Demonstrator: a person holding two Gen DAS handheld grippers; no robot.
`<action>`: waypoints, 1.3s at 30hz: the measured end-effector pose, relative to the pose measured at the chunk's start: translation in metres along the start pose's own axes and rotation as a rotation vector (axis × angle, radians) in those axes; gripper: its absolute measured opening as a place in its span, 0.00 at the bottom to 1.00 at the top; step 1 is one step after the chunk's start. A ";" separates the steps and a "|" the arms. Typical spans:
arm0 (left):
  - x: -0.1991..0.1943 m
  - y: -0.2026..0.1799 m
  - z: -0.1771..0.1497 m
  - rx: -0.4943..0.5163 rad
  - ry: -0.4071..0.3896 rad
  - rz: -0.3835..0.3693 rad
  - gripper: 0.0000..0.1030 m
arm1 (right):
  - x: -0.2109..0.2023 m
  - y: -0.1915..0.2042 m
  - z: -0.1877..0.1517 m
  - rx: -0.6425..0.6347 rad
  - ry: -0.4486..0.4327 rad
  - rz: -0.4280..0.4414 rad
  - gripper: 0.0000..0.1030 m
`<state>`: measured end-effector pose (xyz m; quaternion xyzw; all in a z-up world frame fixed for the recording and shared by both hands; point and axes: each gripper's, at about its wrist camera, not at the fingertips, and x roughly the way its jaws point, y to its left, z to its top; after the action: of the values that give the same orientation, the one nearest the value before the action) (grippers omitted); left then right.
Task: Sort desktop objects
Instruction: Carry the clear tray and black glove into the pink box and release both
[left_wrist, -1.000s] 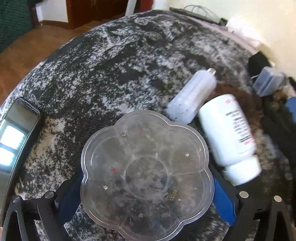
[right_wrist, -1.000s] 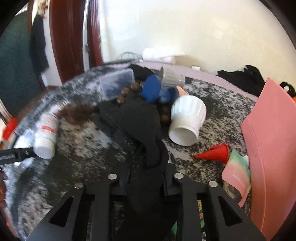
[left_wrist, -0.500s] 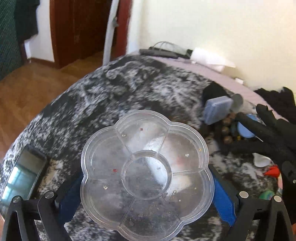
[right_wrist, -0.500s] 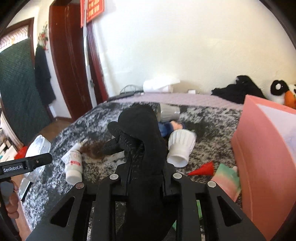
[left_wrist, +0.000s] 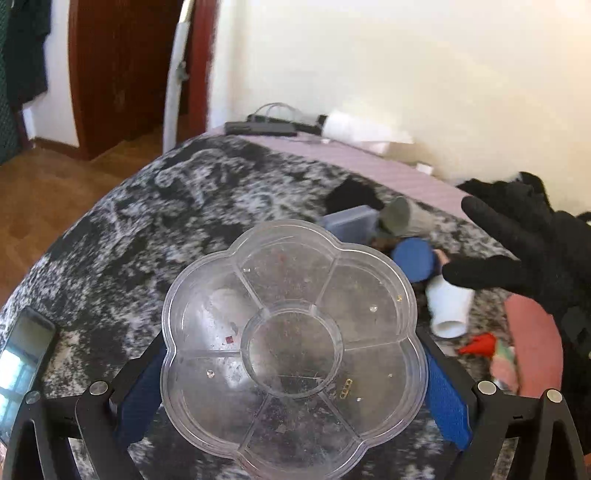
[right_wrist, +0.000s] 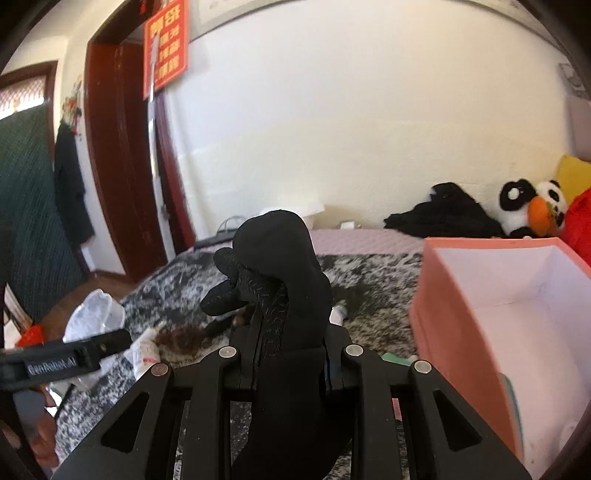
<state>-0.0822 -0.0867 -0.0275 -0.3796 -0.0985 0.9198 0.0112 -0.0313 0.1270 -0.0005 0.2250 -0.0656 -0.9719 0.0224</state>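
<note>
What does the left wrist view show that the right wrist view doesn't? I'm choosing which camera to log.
Left wrist only: the phone, blue lid, white cup and red cone.

Right wrist only: the pink box's white inside, the plush toys and the red wall sign.

Both: the black glove held by the right gripper, the clear flower-shaped tray held by the left gripper, and the speckled blanket.

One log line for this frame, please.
left gripper: shut on clear flower tray | right gripper: shut on black glove | pink box: open, right side
</note>
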 end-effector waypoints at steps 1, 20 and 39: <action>-0.003 -0.005 0.000 0.004 -0.003 -0.005 0.95 | -0.005 -0.003 0.002 0.011 -0.005 -0.003 0.24; -0.023 -0.191 -0.036 0.185 -0.013 -0.242 0.95 | -0.088 -0.142 0.016 0.116 -0.056 -0.232 0.24; -0.028 -0.336 -0.098 0.387 0.045 -0.393 0.95 | -0.132 -0.303 -0.029 0.295 0.025 -0.479 0.35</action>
<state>-0.0113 0.2575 -0.0121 -0.3643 0.0076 0.8931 0.2639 0.0956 0.4329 -0.0107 0.2470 -0.1512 -0.9265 -0.2404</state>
